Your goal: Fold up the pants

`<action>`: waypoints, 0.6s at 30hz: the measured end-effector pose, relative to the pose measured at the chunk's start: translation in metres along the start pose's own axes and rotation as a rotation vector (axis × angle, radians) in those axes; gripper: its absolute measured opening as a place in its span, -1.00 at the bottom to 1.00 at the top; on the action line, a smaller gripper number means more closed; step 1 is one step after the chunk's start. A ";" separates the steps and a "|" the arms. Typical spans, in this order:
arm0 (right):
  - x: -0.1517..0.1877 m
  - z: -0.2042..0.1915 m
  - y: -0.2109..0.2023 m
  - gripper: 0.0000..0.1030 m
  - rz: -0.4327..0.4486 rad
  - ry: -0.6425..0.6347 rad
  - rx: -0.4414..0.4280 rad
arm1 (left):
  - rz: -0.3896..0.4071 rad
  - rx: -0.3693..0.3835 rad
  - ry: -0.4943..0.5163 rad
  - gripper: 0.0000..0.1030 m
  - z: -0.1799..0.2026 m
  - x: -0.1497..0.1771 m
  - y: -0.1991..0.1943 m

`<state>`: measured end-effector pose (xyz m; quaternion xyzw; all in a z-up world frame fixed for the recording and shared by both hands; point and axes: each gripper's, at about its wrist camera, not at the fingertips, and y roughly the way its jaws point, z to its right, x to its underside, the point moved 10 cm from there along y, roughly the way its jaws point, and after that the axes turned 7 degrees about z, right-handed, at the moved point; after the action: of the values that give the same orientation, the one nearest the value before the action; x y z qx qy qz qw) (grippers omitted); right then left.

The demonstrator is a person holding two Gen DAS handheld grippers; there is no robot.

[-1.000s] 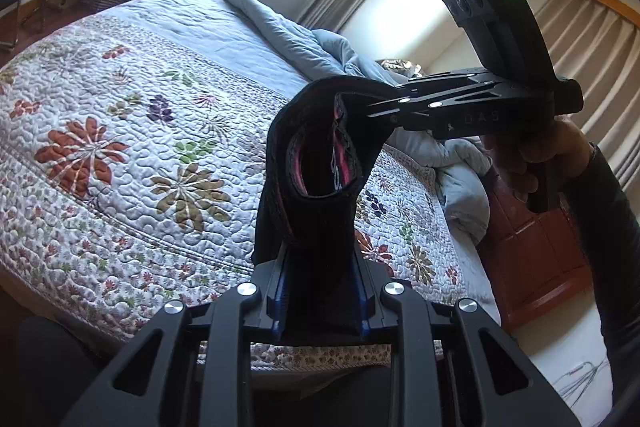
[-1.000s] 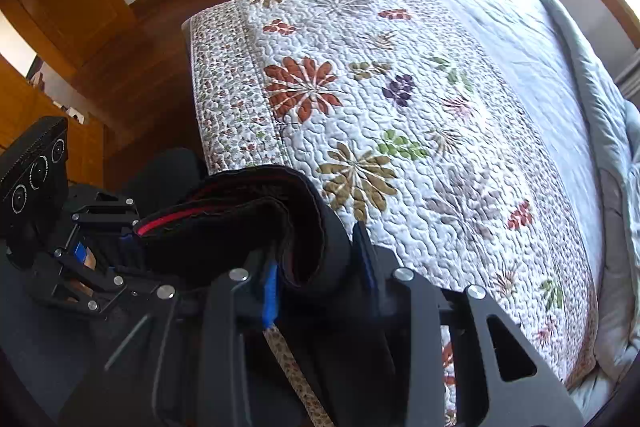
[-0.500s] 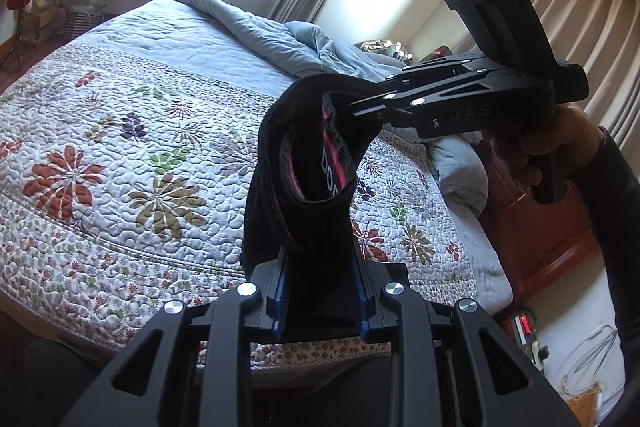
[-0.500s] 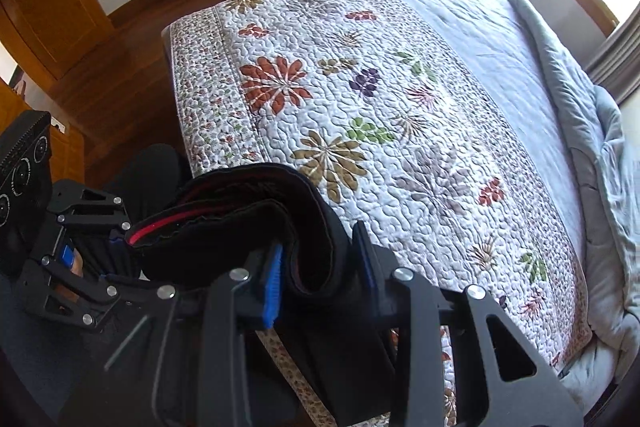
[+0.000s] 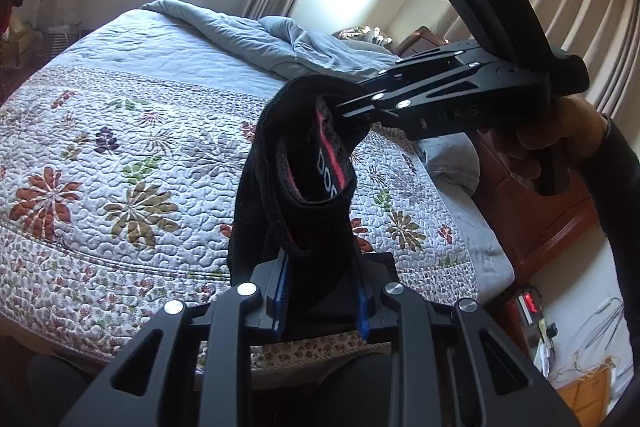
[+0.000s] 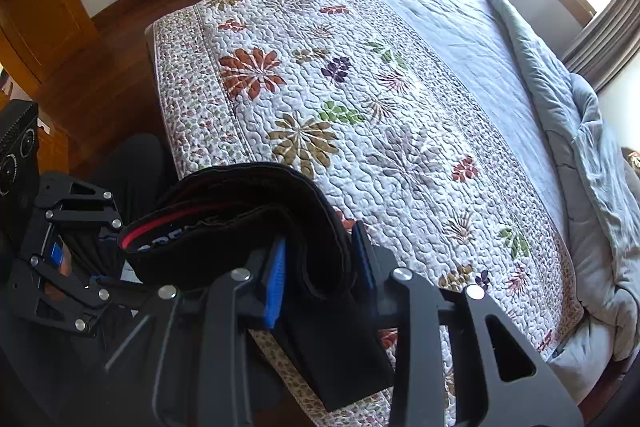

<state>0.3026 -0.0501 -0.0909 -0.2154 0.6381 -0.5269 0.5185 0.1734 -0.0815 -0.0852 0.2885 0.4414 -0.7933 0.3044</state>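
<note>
Sunlight from a window is falling across a bed [image 5: 132, 131] under a flowered quilt, and from the left wrist the left gripper [image 5: 320, 291] at 6 o'clock is clamping one end of the black pants [image 5: 296, 179] at their waistband, while the right gripper [image 5: 352, 113] at 2 o'clock is pinching the other end in mid-air. From the right wrist, the right gripper [image 6: 320, 263] is gripping the waistband at 6 o'clock with the pants [image 6: 240, 223] hanging clear of the quilt [image 6: 360, 107]. Nothing is lying flat yet, so I judge the folding barely begun.
</note>
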 end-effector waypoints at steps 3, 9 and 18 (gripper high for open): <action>0.008 0.003 -0.003 -0.41 0.003 0.002 0.012 | -0.006 0.003 0.020 -0.50 0.009 0.002 0.004; 0.025 0.013 -0.006 -0.42 -0.001 0.014 0.027 | -0.021 0.010 0.047 -0.50 0.025 0.006 0.013; 0.048 0.027 -0.008 -0.43 0.004 0.026 0.043 | -0.044 0.033 0.081 -0.50 0.049 0.012 0.028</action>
<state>0.3069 -0.1049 -0.1024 -0.1958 0.6337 -0.5424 0.5156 0.1769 -0.1389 -0.0874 0.3157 0.4465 -0.7946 0.2639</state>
